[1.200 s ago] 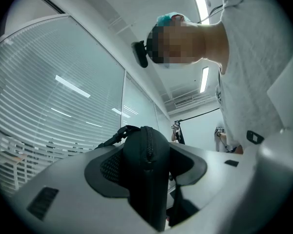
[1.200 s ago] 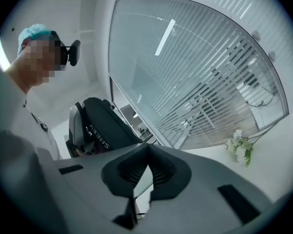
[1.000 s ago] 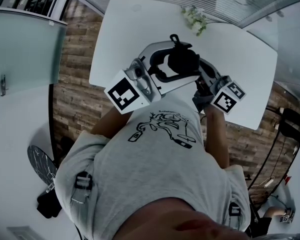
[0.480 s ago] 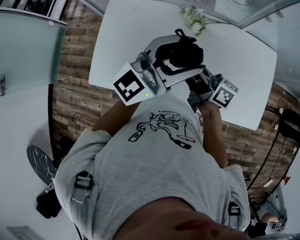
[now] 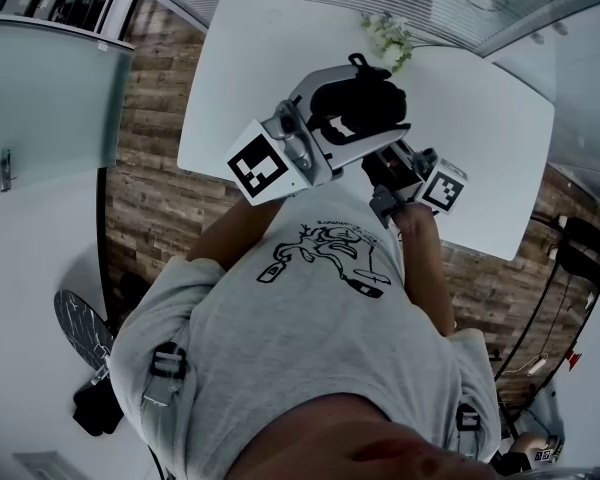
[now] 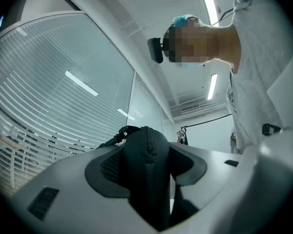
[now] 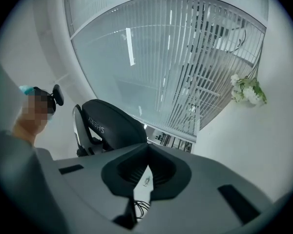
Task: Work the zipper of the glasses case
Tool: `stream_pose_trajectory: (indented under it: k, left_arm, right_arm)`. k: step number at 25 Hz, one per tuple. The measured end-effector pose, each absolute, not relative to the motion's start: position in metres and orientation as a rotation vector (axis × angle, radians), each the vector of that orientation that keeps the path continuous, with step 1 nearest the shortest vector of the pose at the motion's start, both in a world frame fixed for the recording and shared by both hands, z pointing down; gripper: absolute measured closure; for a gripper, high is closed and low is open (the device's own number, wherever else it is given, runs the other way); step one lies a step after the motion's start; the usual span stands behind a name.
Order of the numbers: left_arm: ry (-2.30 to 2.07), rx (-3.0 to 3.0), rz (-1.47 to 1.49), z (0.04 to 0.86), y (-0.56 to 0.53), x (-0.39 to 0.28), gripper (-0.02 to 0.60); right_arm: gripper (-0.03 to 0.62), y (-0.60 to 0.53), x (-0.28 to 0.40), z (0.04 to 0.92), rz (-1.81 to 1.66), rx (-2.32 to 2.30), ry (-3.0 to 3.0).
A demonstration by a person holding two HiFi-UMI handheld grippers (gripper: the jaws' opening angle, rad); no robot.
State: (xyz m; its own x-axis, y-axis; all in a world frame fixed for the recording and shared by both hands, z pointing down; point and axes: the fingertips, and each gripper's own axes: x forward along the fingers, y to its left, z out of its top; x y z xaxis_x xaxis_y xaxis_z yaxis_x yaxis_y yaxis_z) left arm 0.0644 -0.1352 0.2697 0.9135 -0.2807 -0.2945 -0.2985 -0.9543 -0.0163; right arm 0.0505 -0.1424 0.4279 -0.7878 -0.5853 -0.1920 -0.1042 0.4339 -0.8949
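Left gripper [image 5: 352,120]: my left hand's gripper is clamped on the glasses case [image 5: 366,96], one jaw on each side of it. In the left gripper view [image 6: 145,172] the dark pads press the case's flanks.
Right gripper [image 5: 382,173]: it sits just beside and below the case, and I cannot tell if it touches. In the right gripper view [image 7: 146,175] the pad tips meet, leaving only a thin slit lower down. A small pale tab shows in that slit; what it is I cannot tell.
Table [image 5: 480,118]: white, with rounded corners, lying under both grippers.
Floor [image 5: 160,178]: wood planks to the table's left.
Shirt [image 5: 310,348]: my grey shirt with a dark print fills the lower head view.
Blinds [image 7: 185,57]: slatted glass wall behind the table.
Glasses case [image 6: 144,155]: black and rounded, held off the table top and standing on end between the left jaws. From the right gripper it shows to the upper left [image 7: 112,123], with pale lettering on its side.
Marker cubes: one on the left gripper [image 5: 257,163], one on the right [image 5: 444,186].
Flowers [image 5: 390,36]: small white sprig at the table's far edge, well apart from the case; also in the right gripper view [image 7: 248,91].
Zipper [image 6: 147,147]: it runs along the case's ridge, facing the left camera, teeth closed where visible.
Loop [image 6: 118,134]: black strap at the case's far end.
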Motion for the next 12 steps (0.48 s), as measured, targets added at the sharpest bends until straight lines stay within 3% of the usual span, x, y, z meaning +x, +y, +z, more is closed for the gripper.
stream_pose_trajectory:
  k: [12]
  left_arm:
    - [0.498, -3.022, 0.488, 0.2735, -0.1391, 0.0598, 0.344]
  right_arm:
    - [0.588, -0.1377, 0.041, 0.4333, -1.394, -0.55, 2.147]
